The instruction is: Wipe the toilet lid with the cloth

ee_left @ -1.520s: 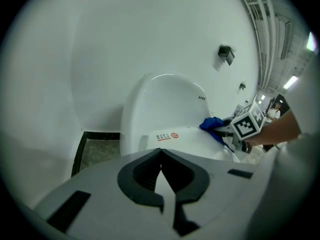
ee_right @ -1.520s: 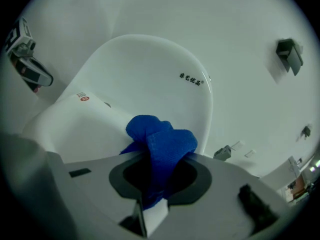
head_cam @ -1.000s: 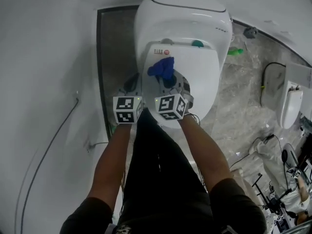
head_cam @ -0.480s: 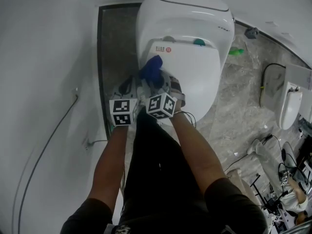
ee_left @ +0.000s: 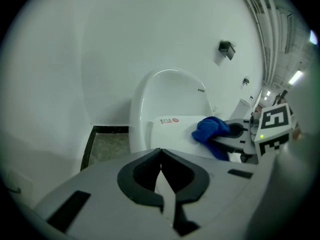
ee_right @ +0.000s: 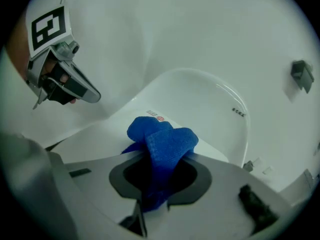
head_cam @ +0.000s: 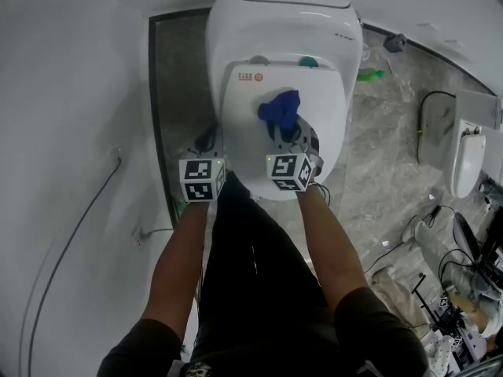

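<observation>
While head view obscures grip, gripper views show right gripper [ee_right: 159, 159] clamping cloth [ee_right: 164, 140], left gripper [ee_left: 160, 151] closed.

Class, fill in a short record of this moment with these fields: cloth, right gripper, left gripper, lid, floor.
cloth: blue cloth, bunched, over the middle of the lid
right gripper: right gripper shut on the blue cloth
left gripper: left gripper shut, empty, by the lid's left edge in the head view
lid: toilet lid white, down, red sticker near the hinge
floor: floor grey stone
</observation>
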### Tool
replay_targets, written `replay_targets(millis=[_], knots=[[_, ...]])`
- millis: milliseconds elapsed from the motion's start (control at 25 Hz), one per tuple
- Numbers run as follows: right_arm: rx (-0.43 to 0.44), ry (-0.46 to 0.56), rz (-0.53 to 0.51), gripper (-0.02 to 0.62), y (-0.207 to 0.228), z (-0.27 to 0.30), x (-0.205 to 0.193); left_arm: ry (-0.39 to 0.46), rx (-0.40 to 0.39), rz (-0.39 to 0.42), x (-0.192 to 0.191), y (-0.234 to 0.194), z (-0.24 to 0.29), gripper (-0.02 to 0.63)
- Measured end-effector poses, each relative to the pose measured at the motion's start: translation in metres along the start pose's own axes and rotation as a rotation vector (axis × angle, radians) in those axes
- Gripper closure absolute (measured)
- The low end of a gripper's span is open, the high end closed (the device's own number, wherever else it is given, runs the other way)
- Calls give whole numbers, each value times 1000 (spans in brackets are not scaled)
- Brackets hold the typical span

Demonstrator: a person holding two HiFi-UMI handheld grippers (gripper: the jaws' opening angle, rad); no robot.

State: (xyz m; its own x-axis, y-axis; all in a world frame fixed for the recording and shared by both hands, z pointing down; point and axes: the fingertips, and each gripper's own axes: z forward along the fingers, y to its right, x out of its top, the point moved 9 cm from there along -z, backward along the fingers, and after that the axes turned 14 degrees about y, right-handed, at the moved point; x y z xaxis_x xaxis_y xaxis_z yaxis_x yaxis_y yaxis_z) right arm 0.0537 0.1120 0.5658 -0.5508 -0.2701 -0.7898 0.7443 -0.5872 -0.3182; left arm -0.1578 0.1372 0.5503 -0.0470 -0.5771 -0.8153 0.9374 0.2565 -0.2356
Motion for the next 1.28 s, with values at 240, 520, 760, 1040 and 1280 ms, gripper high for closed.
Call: replay_targets(millis=[240,520,760,1040,1280], knots=[[-129,-62,-21,523,55,-29,-43,-3,-31,19,-5,16,-2,595],[-288,-178,129,524,110,-56,-102,6,-41,13,-11,25,-8,594],[-277,-212,161,523,124,-61,-115,11,-38,4,-18,27,-13,594],[-119,23,83,523,64,-74,-34,34,1,-10,-13,16,-28,594],[68,80,118,523,-33,-64,10,25,13,-43,-22,13,-40,594]])
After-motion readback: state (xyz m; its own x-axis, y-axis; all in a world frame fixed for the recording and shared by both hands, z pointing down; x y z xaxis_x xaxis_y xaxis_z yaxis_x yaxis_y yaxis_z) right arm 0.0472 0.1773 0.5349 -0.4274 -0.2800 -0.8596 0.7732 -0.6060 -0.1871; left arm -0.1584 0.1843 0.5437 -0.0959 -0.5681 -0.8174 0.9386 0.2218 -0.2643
